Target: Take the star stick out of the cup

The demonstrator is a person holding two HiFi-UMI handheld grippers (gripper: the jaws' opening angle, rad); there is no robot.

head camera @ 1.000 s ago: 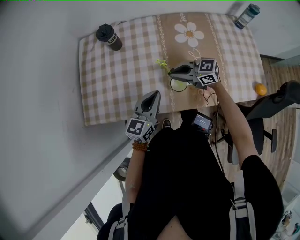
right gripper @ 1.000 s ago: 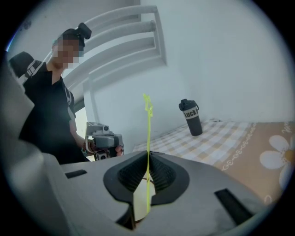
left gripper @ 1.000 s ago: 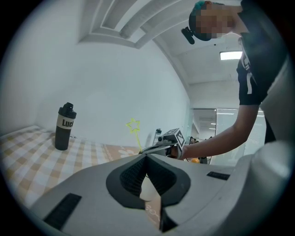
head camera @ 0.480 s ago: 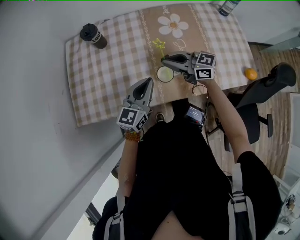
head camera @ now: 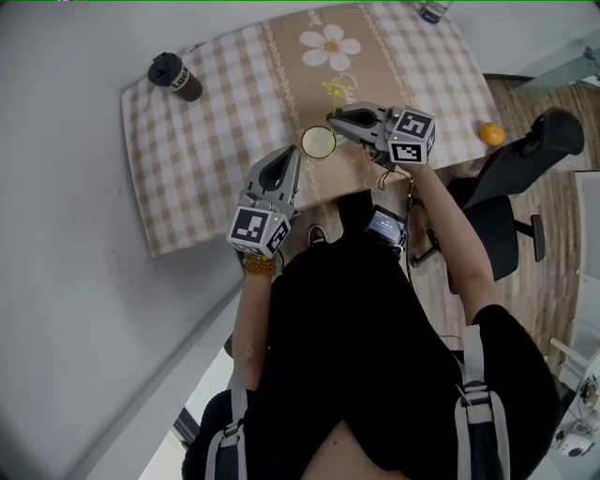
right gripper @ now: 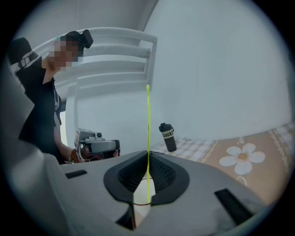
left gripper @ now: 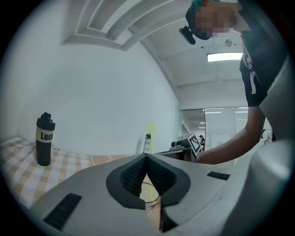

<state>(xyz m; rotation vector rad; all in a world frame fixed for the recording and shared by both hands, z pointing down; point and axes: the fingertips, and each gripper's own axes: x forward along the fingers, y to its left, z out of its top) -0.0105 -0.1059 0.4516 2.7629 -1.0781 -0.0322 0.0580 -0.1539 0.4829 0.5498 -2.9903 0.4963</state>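
Observation:
A thin yellow star stick (right gripper: 148, 120) stands upright between the pads of my right gripper (right gripper: 147, 159), which is shut on it. Its lower end reaches down to the rim of the pale cup (right gripper: 139, 204) below the jaws. In the head view the cup (head camera: 318, 142) stands near the table's front edge. The right gripper (head camera: 334, 116) is just above and right of it, with the star stick (head camera: 335, 89) poking out beyond. My left gripper (head camera: 291, 154) hovers left of the cup, shut and holding nothing. From the left gripper (left gripper: 146, 159) view the star (left gripper: 150, 128) shows ahead.
A checked cloth with a daisy print (head camera: 329, 46) covers the table (head camera: 206, 159). A black bottle (head camera: 173, 77) stands at the back left, and another bottle (head camera: 431, 9) at the back right. An orange (head camera: 491, 134) and an office chair (head camera: 520, 178) are to the right, off the table.
The right gripper with the stick has shifted from the cup's left side to its right side. The left gripper has come closer to the cup. The head camera has also moved.

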